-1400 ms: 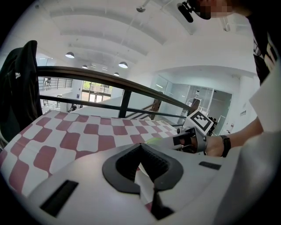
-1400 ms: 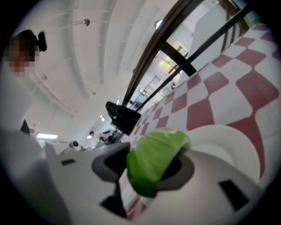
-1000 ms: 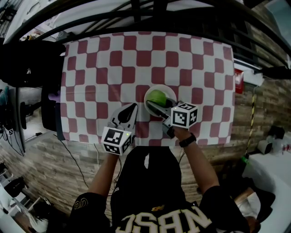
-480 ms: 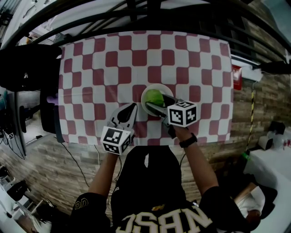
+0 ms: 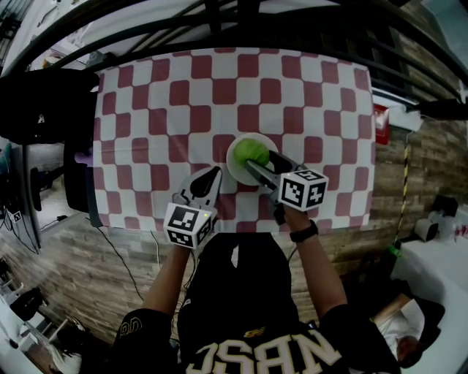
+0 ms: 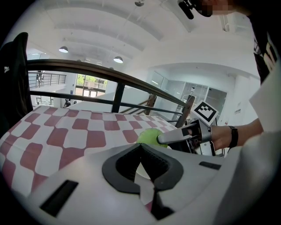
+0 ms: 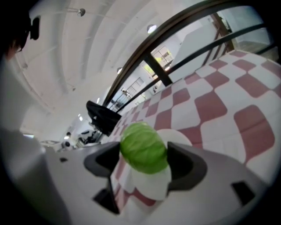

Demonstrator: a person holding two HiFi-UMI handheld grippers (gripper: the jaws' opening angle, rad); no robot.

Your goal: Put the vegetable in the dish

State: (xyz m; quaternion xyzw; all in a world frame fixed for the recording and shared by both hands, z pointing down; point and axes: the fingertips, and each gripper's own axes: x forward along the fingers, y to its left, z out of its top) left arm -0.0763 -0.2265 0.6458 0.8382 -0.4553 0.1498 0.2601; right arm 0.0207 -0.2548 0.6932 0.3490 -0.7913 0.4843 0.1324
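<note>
A green cabbage-like vegetable (image 5: 251, 152) rests in the small white dish (image 5: 235, 166) near the front middle of the checked cloth. My right gripper (image 5: 260, 159) is just right of the dish and open. In the right gripper view the vegetable (image 7: 143, 147) sits between the wide jaws above the dish (image 7: 175, 137), with a gap at the left pad. My left gripper (image 5: 213, 172) hovers to the dish's left, shut and empty. The left gripper view shows its closed tips (image 6: 141, 147), the vegetable (image 6: 149, 136) and the right gripper's finger (image 6: 178, 135) beyond them.
A red-and-white checked cloth (image 5: 183, 109) covers the table. A dark railing (image 5: 219, 22) runs along the far edge. A black chair (image 5: 44, 102) stands at the left, and the table's front edge is close to the person's body.
The right gripper's jaws have spread apart around the vegetable and drawn back slightly toward the person. The vegetable stays in the dish. The left gripper has hardly moved.
</note>
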